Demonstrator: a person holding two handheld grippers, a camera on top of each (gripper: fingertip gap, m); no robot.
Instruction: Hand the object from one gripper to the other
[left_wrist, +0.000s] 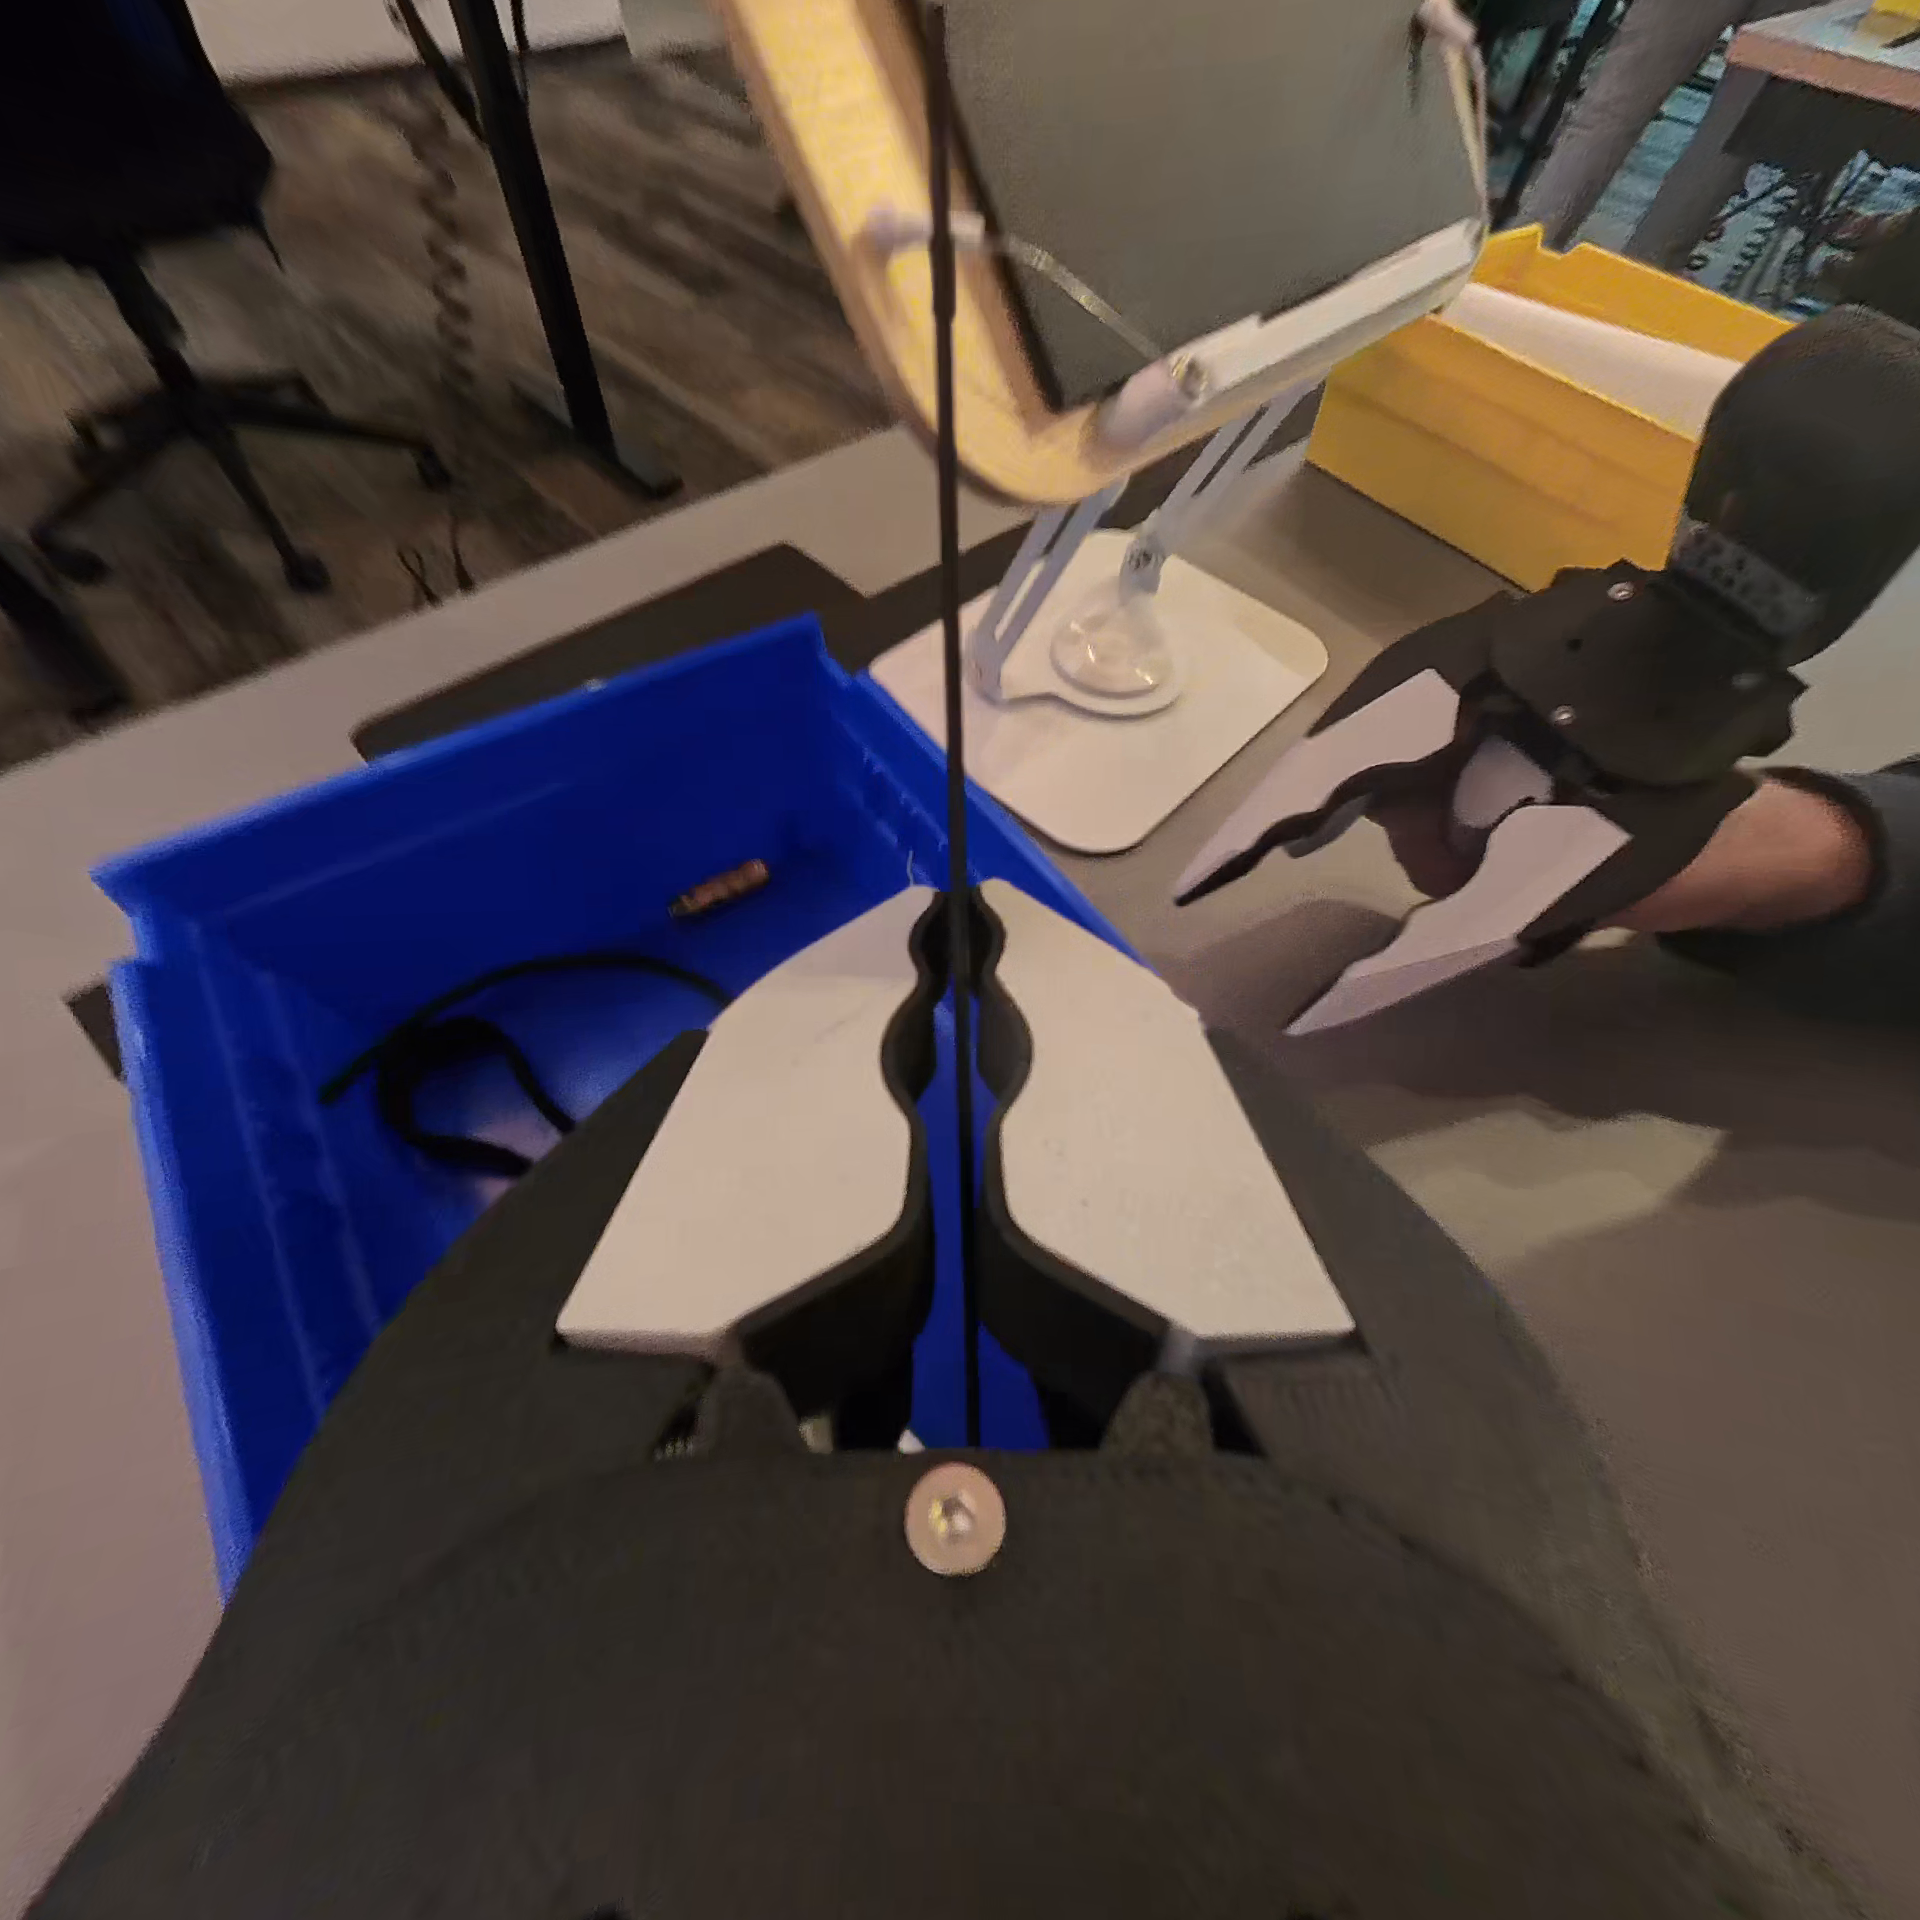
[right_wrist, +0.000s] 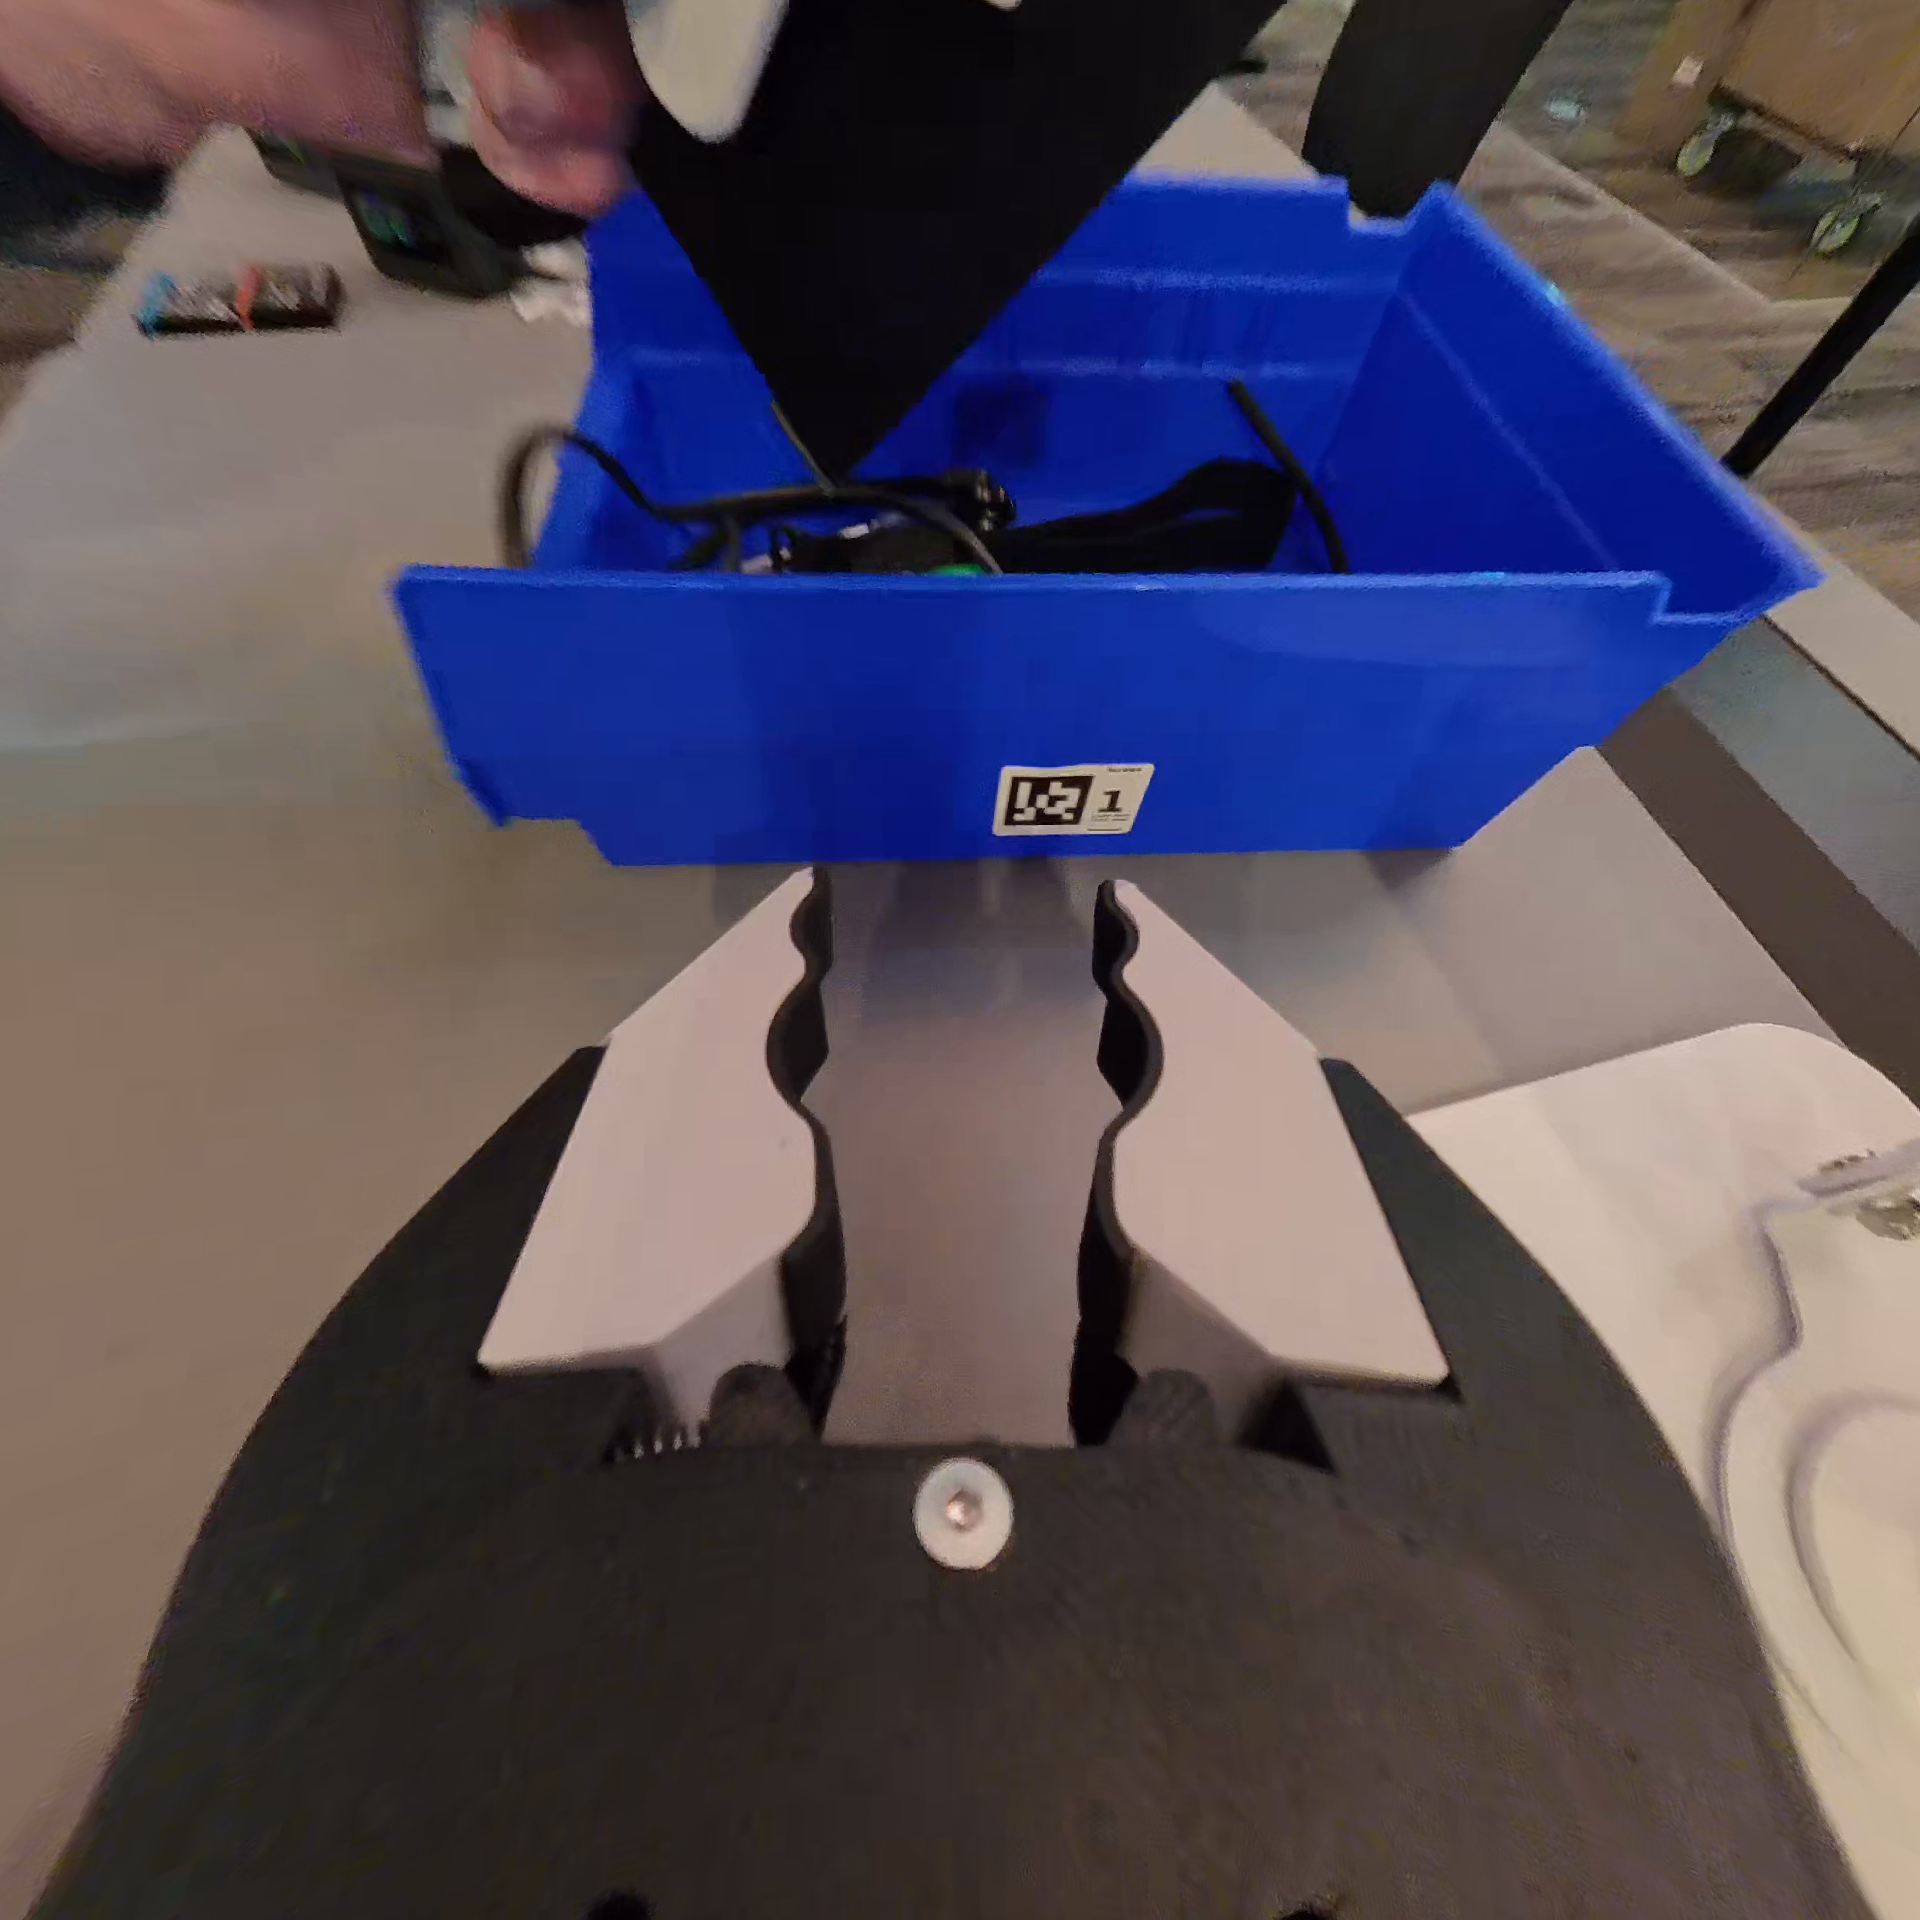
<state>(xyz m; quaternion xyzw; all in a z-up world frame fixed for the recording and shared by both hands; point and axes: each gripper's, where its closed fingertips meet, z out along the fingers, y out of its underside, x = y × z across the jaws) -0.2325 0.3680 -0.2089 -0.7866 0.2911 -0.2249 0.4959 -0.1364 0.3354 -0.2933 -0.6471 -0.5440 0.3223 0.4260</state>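
Note:
My left gripper (left_wrist: 958, 914) is shut on a thin black cable (left_wrist: 945, 520), which runs straight up from between its fingers. It hovers over a blue bin (left_wrist: 499, 769). More black cable (left_wrist: 468, 1049) lies coiled inside the bin. My right gripper (left_wrist: 1236, 964) is open and empty, low over the grey table to the right of the bin. In the right wrist view the right gripper (right_wrist: 964, 888) faces the blue bin's (right_wrist: 831, 707) front wall. The left gripper's black body (right_wrist: 883, 229) points down into the bin, above black cables and a strap (right_wrist: 1143, 530).
A white stand base (left_wrist: 1195, 707) sits behind the bin and carries a tilted grey panel (left_wrist: 1195, 187). It also shows in the right wrist view (right_wrist: 1610, 1299). A yellow bin (left_wrist: 1507, 416) is at the back right. A small brown cylinder (left_wrist: 719, 890) lies in the blue bin. There is about 15 cm between the tips of the two grippers.

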